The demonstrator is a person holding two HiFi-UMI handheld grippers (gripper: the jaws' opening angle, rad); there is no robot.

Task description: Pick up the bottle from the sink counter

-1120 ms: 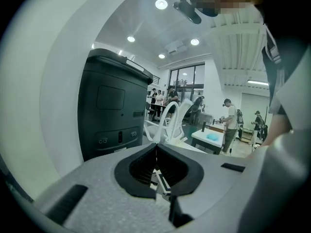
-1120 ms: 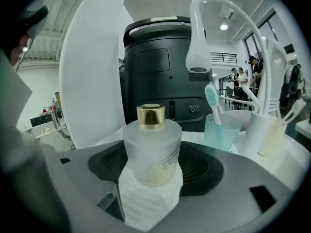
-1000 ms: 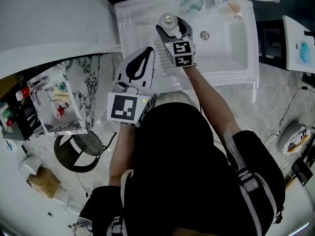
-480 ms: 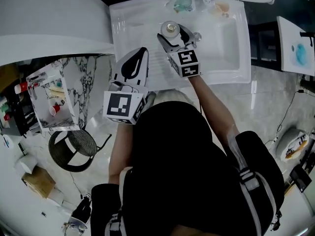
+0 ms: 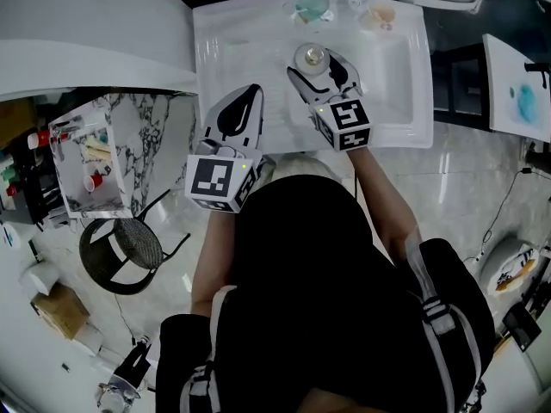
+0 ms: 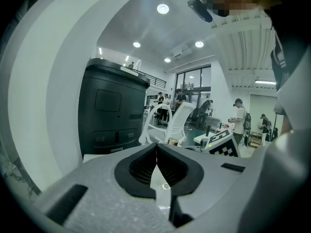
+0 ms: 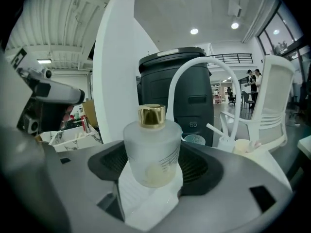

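Note:
A frosted glass bottle [image 5: 311, 57] with a gold cap stands upright between the jaws of my right gripper [image 5: 317, 64], over the white sink counter [image 5: 225, 33]. In the right gripper view the bottle [image 7: 152, 149] fills the gap, and the right gripper [image 7: 153, 169] is shut on its body with both dark pads against the glass. My left gripper [image 5: 250, 93] hovers over the counter's left part, beside the right one. In the left gripper view the left gripper [image 6: 156, 152] is shut, its pads meeting with nothing between them.
A teal cup [image 5: 312, 5] and a peach-coloured item [image 5: 379, 13] sit at the sink's back rim by the arched white faucet [image 7: 204, 64]. A dark bin [image 7: 177, 86] stands behind. A marble stand [image 5: 159, 140] and a wire basket [image 5: 120, 249] are at the left on the floor.
The right gripper has carried the bottle to the right and nearer to me, from the drainboard side toward the basin. The left gripper has stayed shut and almost in place.

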